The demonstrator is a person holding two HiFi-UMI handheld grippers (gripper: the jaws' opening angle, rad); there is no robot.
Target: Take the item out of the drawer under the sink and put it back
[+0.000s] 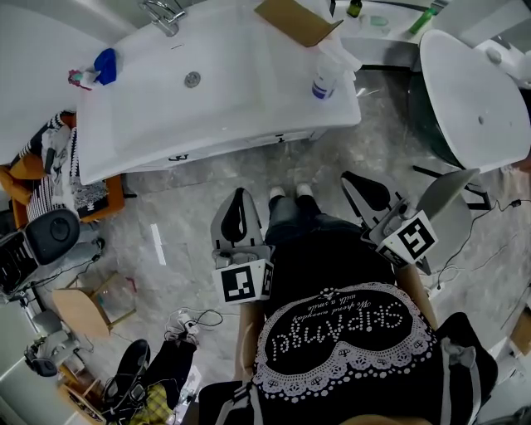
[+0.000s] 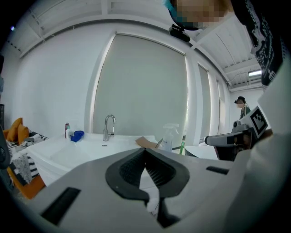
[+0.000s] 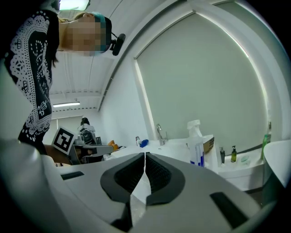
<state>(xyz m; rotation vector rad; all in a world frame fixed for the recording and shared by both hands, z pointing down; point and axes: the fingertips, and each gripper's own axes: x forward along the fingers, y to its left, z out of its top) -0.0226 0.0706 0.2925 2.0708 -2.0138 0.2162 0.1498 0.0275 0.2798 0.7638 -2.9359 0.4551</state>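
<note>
Hanging at the person's waist, lower centre, left gripper [image 1: 240,195] and right gripper [image 1: 353,181] both keep jaws pressed together, empty. Above them the shut drawer [image 1: 232,149] runs left-right under the sink [image 1: 207,100]; its item is hidden.

Grey marbled floor [image 1: 191,207], white wall [image 2: 54,91], tall frosted window [image 2: 141,86]

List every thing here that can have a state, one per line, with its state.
left gripper: shut, nothing between the jaws
right gripper: shut, nothing between the jaws
drawer under the sink: closed
spray bottle: upright
faucet: no water seen running
</note>
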